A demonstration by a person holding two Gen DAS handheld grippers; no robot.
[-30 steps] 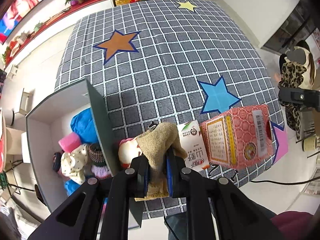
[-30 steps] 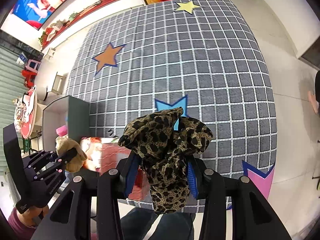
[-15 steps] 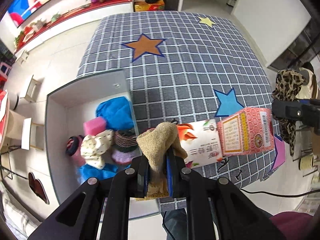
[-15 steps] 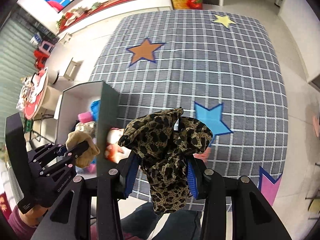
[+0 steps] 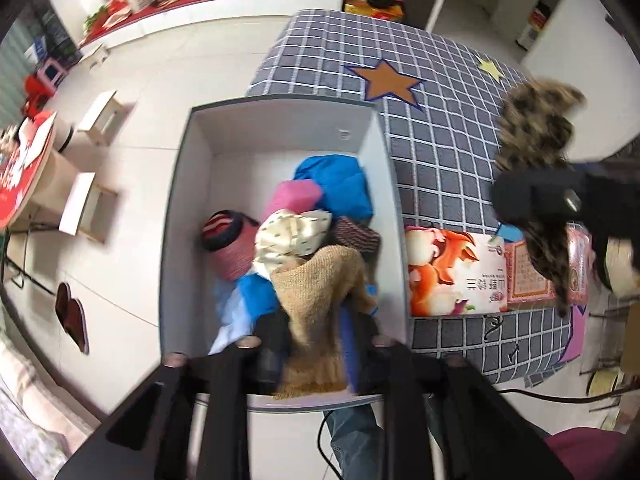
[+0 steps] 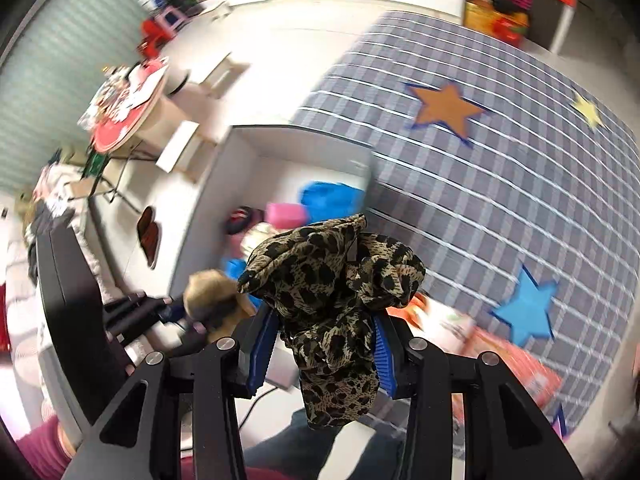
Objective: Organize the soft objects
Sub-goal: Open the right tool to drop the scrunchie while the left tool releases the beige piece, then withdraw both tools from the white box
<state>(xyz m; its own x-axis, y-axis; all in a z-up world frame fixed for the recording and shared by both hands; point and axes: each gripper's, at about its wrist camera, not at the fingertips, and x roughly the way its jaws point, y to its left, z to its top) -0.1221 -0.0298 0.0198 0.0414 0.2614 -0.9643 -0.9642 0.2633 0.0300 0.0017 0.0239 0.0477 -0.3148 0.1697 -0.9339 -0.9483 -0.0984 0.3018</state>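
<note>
The tan knitted cloth (image 5: 320, 300) hangs between the fingers of the left claw (image 5: 316, 340), whose jaws are opening around it, directly over the white storage box (image 5: 280, 140); whether the pads still touch the knit is hard to say through the blur. Below it the box already holds a blue cloth (image 5: 336, 184), a pink item (image 5: 294, 198), a cream dotted cloth (image 5: 294, 236) and a red striped knitted piece (image 5: 230, 240). The right claw (image 6: 324, 344) pinches a bunched leopard-print cloth (image 6: 332, 300) between its blue pads (image 6: 262, 340), beside the box's near corner. On the tabletop, a grey checked cloth with stars (image 5: 440, 152) carries 2 cartons just right of the box: a white fox-printed one (image 5: 452, 272) and a pink one (image 5: 528, 272).
</note>
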